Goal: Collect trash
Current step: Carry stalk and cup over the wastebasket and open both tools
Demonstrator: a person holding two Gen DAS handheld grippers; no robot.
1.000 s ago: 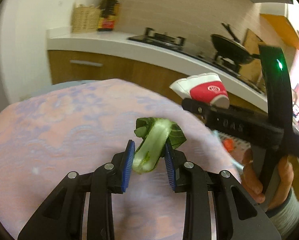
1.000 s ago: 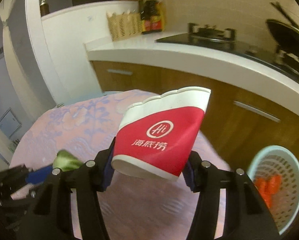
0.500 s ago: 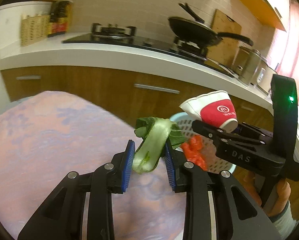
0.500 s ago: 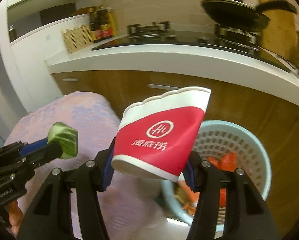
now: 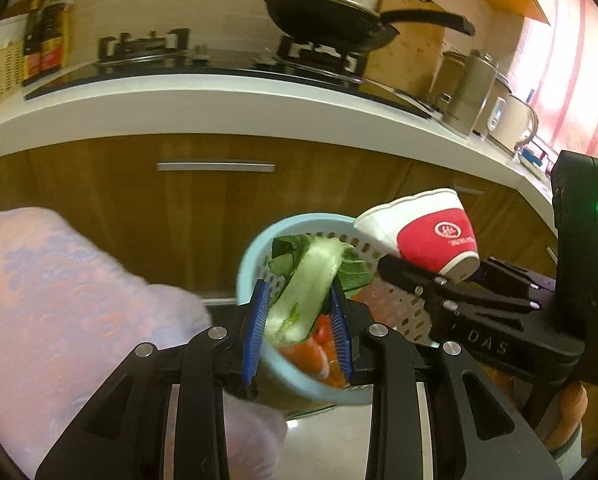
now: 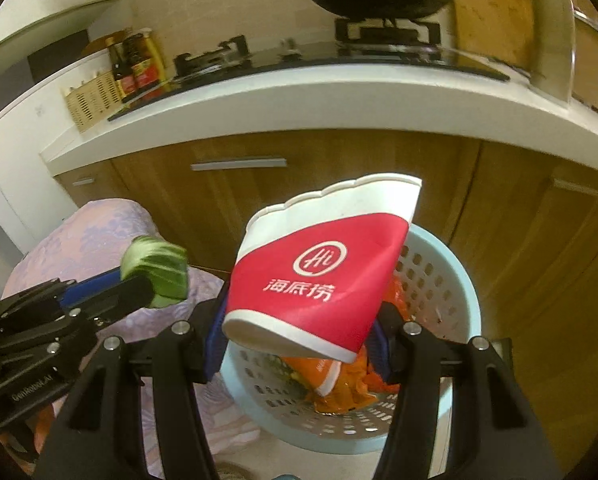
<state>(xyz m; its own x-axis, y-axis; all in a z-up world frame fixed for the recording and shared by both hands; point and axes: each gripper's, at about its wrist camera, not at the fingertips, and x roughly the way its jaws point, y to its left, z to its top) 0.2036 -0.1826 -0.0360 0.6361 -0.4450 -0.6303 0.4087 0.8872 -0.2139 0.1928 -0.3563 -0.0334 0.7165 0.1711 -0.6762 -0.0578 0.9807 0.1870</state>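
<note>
**Trash over the bin, both grippers loaded**

Trash here is two pieces, each carried above the pale blue bin [image 6: 465, 280] that stands on the floor by the wooden cabinet [image 6: 519, 240], just past the corner of the purple-clothed table [image 5: 59, 300].

The left gripper [image 5: 299, 320] is clamped on a bok choy stalk [image 5: 311, 280]; its blue pads [image 5: 259, 320] press the pale stem from both sides, with the green leaf sticking out above. The stalk looks light, moist and a little slippery, firm at the stem and limp at the leaf, so the stem is the sound place to hold.

The right gripper [image 6: 299, 340] is closed on a red-and-white paper cup [image 6: 319, 268], gripped near its base and tilted. The cup is light and thin-walled; its rim is already buckled, so it crushes easily and needs only mild pressure low down.

The bin has perforated walls and holds orange wrappers [image 6: 339, 392] and what looks like other scraps at the bottom; I cannot tell exactly what. Both pieces should fall in freely once let go, though the cup sits nearer the bin's middle than the stalk does.
</note>
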